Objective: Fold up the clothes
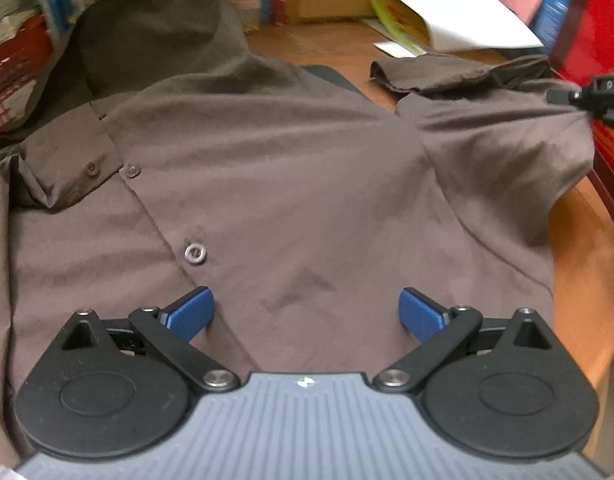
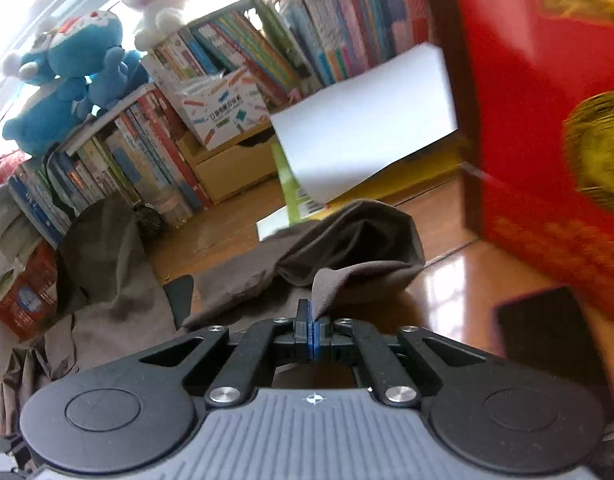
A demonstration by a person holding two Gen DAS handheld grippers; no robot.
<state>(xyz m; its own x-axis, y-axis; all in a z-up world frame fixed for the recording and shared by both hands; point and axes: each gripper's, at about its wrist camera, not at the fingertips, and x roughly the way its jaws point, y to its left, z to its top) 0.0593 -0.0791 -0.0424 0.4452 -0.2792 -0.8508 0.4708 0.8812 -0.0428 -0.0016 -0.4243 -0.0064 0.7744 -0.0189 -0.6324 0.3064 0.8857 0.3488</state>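
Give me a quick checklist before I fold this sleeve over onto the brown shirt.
1. Right gripper pinching the sleeve: ok, shut on a fold of cloth.
2. Left gripper free: ok, open over the shirt, holding nothing.
3. Shirt body flat: ok, mostly smooth.
4. Other sleeve already folded in: ok.
5. Room beside the red box: not ok, close to the sleeve.
6. Grip depth on cloth: cannot tell.

White letters "DAS" legible on black gripper part point(image 1: 605, 98) at right edge of left wrist view; rest cut off. Printed characters on white cardboard box point(image 2: 223, 110) among books, too blurred to read. Book spines point(image 2: 155, 148) unreadable. Red box point(image 2: 547, 120) ornament blurred.
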